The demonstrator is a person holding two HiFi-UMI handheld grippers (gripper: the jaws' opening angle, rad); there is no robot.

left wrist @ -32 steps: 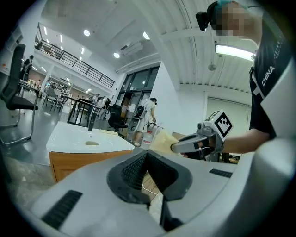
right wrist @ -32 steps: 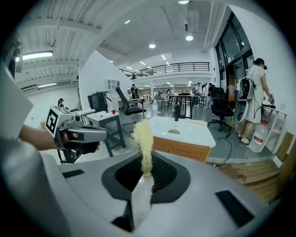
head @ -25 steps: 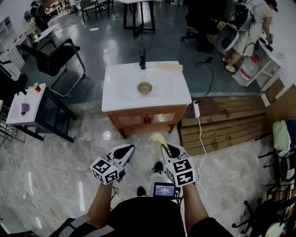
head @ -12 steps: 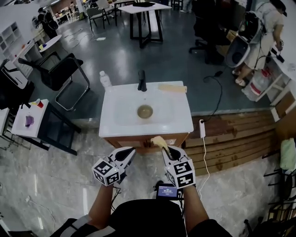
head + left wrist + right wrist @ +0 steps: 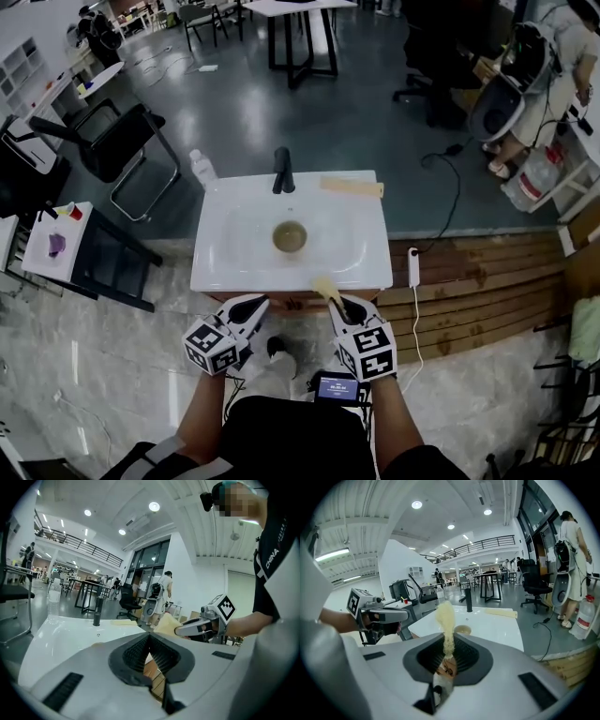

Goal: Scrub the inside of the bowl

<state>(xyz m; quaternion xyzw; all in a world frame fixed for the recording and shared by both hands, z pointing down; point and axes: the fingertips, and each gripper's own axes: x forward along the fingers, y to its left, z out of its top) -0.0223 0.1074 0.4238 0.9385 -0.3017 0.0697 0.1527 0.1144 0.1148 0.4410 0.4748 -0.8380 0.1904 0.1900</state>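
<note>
1. Head view: small round tan bowl [image 5: 290, 236] sits in the basin of the white rectangular sink top [image 5: 220, 272], straight ahead of both tools and well apart from them. Right gripper [image 5: 339, 305] holds a pale yellow sponge [image 5: 324, 287] whose tip lies nearest the bowl. Left gripper [image 5: 255, 306] is alongside.
2. Left gripper view: jaws together, nothing between them, pointing near level.
3. Right gripper view: jaws clamped on the sponge, which stands edge-up. The bowl lies beyond its tip, and the tool is pitched downward.

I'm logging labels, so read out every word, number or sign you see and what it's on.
"CHINA": on the person's black shirt.
Small screen at the waist: digits too blurred to read.
Two marker cubes: square patterns, no words.
</note>
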